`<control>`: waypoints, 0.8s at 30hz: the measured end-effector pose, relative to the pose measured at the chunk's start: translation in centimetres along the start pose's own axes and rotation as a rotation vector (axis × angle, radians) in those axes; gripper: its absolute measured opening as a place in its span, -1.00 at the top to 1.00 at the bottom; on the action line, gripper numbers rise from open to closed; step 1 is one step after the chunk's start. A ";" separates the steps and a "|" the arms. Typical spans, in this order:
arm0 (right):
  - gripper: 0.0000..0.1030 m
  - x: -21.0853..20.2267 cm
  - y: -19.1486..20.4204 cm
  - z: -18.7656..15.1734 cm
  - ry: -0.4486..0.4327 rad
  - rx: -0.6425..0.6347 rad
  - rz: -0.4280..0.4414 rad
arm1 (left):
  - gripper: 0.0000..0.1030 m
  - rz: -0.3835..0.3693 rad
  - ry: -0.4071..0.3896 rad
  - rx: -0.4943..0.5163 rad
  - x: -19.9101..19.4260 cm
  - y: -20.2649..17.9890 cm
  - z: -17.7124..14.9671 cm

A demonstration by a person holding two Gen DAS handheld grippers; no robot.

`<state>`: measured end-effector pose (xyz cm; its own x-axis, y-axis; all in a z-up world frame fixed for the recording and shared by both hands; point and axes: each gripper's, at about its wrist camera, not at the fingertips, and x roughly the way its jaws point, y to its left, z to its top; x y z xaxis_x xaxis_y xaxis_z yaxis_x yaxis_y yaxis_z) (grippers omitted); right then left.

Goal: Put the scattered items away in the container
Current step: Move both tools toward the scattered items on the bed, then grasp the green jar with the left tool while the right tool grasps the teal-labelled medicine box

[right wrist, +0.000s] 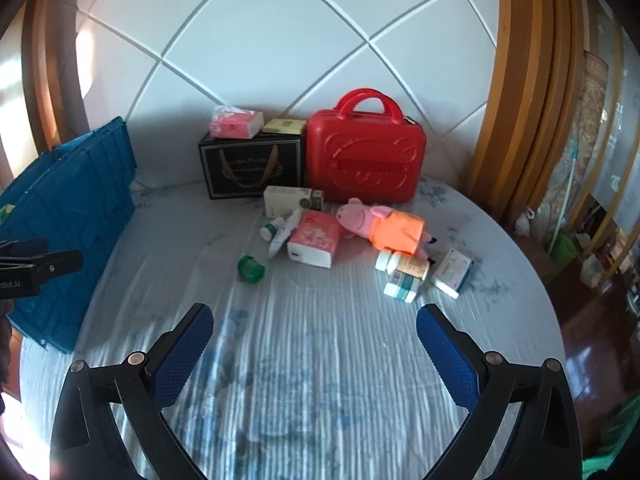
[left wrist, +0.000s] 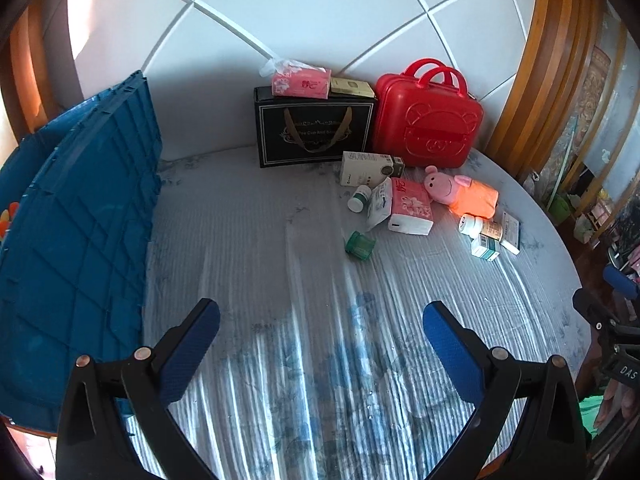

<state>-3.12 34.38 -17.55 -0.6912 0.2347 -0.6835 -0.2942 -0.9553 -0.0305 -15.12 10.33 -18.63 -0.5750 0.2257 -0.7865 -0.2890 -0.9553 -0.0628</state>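
A blue plastic crate (left wrist: pixel 76 216) stands at the left of the bed, also in the right wrist view (right wrist: pixel 76 216). Scattered items lie mid-bed: a pink pig plush (left wrist: pixel 460 192) (right wrist: pixel 380 226), a pink tissue pack (left wrist: pixel 412 208) (right wrist: pixel 314 238), a green jar (left wrist: pixel 360 244) (right wrist: pixel 251 269), a white bottle with a green cap (left wrist: pixel 359 198), a white box (left wrist: pixel 368 168) (right wrist: pixel 292 200), and medicine boxes and bottles (left wrist: pixel 490 234) (right wrist: pixel 420 272). My left gripper (left wrist: pixel 320 344) is open and empty, short of the items. My right gripper (right wrist: pixel 314 344) is open and empty too.
A red case (left wrist: pixel 426 120) (right wrist: pixel 364 156) and a black gift bag (left wrist: pixel 314 130) (right wrist: pixel 252 168) stand against the white padded headboard, with a tissue pack (left wrist: pixel 302 82) on the bag. The bed's round edge drops off at right. Striped sheet lies below both grippers.
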 end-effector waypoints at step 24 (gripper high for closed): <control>-1.00 26.4 -12.1 -4.6 0.235 0.082 -0.112 | -0.39 -0.014 0.108 0.140 30.6 -6.2 2.5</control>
<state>-14.77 51.35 -38.63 -0.4820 0.2803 -0.8301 -0.4192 -0.9058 -0.0624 -32.86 23.60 -40.78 -0.4870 0.2094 -0.8479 -0.4043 -0.9146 0.0063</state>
